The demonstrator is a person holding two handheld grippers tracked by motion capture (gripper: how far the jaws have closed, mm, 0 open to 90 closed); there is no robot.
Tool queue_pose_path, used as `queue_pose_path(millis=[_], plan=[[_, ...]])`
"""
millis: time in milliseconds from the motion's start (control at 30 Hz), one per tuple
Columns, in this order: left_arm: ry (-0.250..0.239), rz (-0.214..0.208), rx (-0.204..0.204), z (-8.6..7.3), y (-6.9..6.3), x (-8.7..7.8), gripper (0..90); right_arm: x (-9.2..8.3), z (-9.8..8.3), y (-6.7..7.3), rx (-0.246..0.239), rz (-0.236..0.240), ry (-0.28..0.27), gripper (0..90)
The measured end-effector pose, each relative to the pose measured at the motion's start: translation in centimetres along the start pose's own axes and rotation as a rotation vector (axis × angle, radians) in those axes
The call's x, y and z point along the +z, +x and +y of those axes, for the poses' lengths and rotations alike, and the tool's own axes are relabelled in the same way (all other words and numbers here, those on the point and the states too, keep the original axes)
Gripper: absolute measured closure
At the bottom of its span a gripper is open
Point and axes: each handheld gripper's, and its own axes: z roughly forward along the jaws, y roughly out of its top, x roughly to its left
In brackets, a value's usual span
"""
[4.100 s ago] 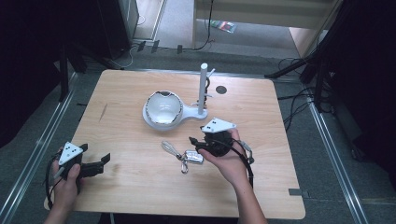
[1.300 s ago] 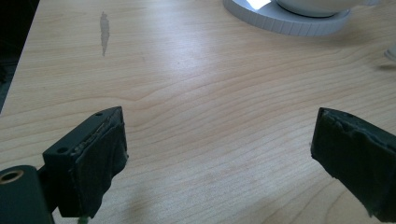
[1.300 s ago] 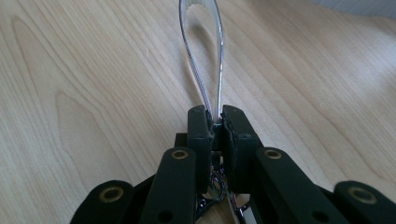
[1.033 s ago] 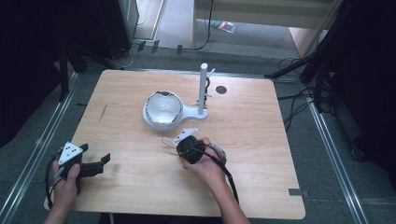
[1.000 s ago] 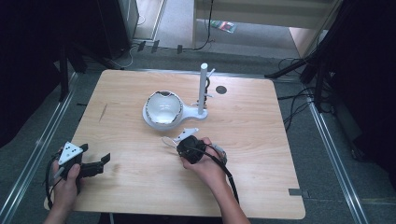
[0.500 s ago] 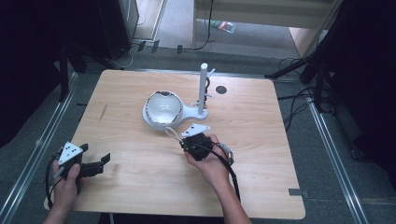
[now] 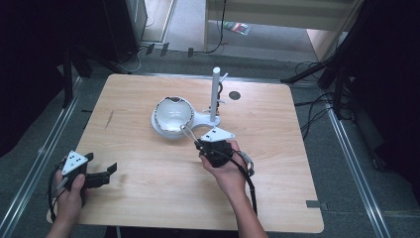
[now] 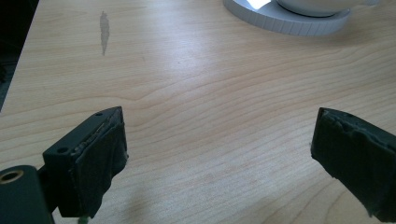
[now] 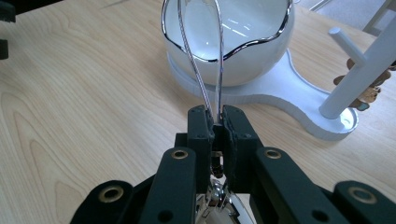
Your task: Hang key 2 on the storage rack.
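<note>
My right tongs clamp the wire loop at the white bowl rim — mid-carry. Next: lift it over the rim. Left tongs wide, idle above the tabletop.

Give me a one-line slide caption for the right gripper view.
Right gripper shut on a silver wire loop, held up toward the white bowl on its stand base.

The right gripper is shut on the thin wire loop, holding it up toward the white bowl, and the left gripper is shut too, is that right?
Not quite. The left gripper is open: the left gripper view shows its jaws standing wide apart over bare table. The right gripper is indeed shut on the wire loop, holding it toward the white bowl.
</note>
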Motion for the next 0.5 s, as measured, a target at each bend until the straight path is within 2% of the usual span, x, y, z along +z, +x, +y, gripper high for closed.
queue_pose_path(millis=[267, 500], plan=[[-0.002, 0.001, -0.003, 0.0, 0.0, 0.0, 3.7, -0.6, 0.1, -0.6, 0.025, -0.015, -0.05, 83.4], [-0.002, 0.002, -0.003, 0.0, 0.0, 0.0, 3.7, -1.3, 0.1, -1.1, 0.048, -0.049, -0.105, 83.4]])
